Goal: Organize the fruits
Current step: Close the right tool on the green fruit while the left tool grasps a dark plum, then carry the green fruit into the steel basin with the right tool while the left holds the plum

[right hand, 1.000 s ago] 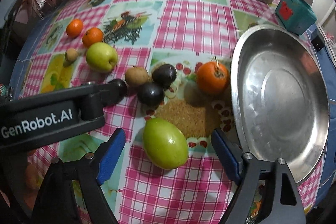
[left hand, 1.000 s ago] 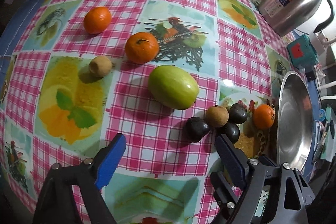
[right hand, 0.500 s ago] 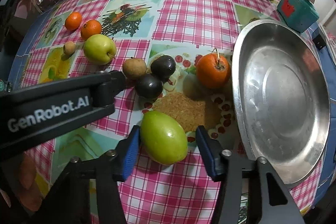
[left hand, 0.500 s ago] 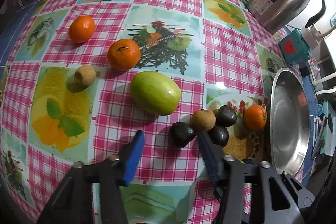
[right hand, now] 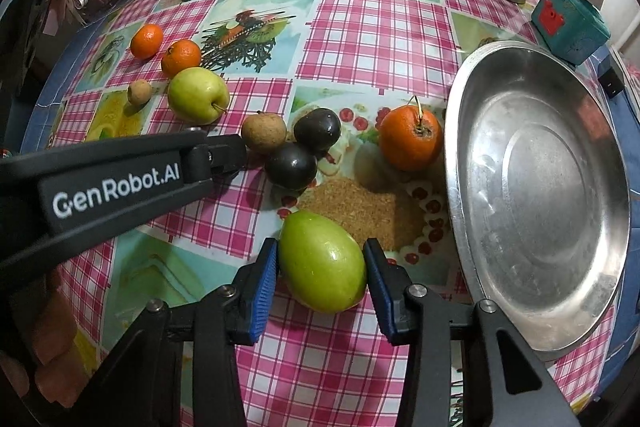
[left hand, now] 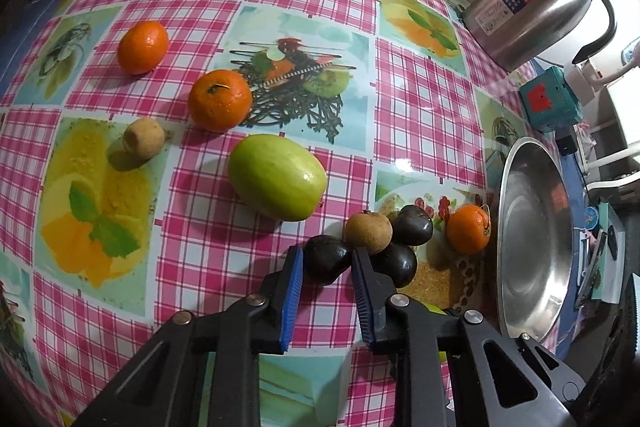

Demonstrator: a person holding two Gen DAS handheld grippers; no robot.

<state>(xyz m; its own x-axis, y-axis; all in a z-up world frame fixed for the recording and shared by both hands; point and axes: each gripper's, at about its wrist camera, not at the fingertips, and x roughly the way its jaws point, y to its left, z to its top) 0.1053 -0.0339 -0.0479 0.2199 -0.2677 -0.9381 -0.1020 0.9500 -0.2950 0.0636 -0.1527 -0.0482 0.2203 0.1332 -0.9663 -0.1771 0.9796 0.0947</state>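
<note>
**Two fruits gripped beside an empty pan**

A dark plum point(left hand: 325, 259) is pinched by the left gripper point(left hand: 326, 267); just beyond, a touching brown fruit point(left hand: 368, 231) could be nudged rolling on lift. The right gripper point(right hand: 320, 265) is closing on a green mango point(right hand: 322, 261), whose smooth skin could slip. The steel pan point(right hand: 536, 203) lies empty to its right.

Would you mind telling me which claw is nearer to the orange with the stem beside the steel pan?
Left. The left claw grips a dark fruit in the cluster beside that orange; the right claw, closing around the green fruit, sits farther away.
</note>
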